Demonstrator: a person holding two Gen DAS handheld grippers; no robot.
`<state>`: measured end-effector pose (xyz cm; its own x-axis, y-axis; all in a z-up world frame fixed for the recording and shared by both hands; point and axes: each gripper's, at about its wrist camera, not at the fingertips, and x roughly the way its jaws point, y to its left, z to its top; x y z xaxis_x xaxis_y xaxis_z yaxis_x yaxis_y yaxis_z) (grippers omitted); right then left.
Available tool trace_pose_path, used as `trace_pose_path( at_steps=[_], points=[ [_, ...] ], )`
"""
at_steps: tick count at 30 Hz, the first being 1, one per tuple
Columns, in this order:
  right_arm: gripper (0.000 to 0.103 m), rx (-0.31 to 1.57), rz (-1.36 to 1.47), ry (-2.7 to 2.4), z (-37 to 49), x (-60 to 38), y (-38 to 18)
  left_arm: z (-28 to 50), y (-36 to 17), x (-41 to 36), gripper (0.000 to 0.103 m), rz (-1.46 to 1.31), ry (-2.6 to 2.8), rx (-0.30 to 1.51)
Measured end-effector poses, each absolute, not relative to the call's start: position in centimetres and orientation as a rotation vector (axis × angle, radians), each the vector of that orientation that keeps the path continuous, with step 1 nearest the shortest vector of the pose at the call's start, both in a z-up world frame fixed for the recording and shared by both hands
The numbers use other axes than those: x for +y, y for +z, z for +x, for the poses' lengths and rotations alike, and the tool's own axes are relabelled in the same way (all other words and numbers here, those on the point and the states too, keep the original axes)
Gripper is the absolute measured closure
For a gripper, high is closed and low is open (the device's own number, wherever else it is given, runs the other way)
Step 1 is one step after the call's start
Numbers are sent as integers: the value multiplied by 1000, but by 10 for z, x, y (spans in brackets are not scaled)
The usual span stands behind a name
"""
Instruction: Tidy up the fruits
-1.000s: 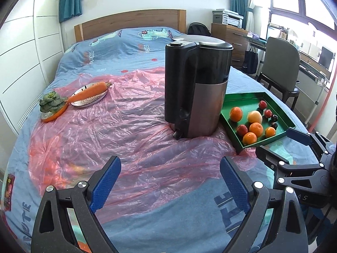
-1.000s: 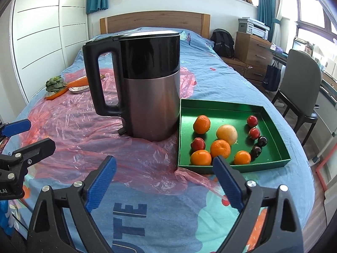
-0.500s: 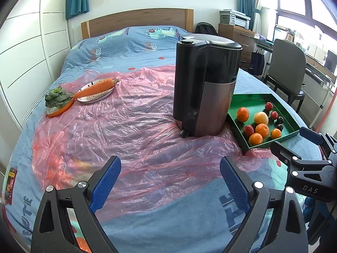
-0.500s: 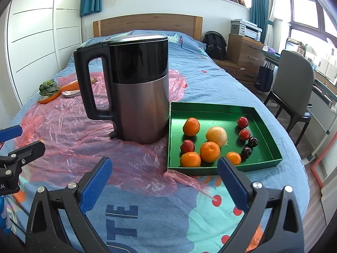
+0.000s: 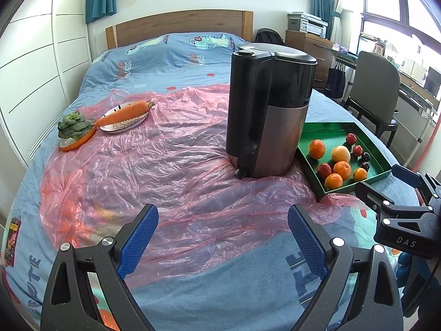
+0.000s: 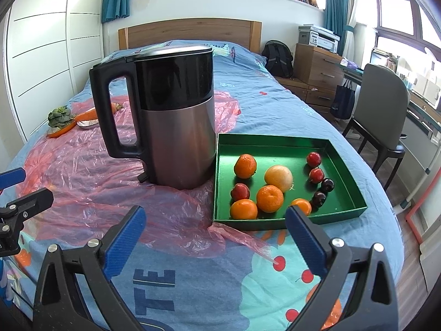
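Nearest, the left claw and the right claw hang over the foot edge of the bed, each spread wide and released, with nothing between the blue pads. Just beyond lies a pink plastic sheet across the middle of the bed. On its right edge stands a black and steel kettle, upright, handle toward the left side. Touching it on the right, a green tray near the bed's right edge holds the fruits: oranges, a pale round fruit, red and dark small ones. Farther, toward the left edge, a carrot lies on a plate beside a leafy green.
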<state>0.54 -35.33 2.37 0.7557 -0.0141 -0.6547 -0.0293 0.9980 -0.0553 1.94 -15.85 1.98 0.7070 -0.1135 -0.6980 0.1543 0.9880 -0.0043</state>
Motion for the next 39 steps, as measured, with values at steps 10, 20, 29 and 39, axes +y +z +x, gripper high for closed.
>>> trace_pose_path(
  at_steps=[10, 20, 29, 39],
  points=[
    [0, 723, -83, 49, 11, -344, 21, 19, 18, -153, 11, 51, -137, 778],
    [0, 723, -88, 69, 15, -338, 20, 20, 18, -146, 11, 47, -126, 780],
    [0, 724, -89, 70, 16, -338, 20, 21, 16, -145, 11, 44, -128, 785],
    [0, 725, -89, 70, 17, -337, 19, 22, 16, -147, 11, 42, -138, 791]
  ],
)
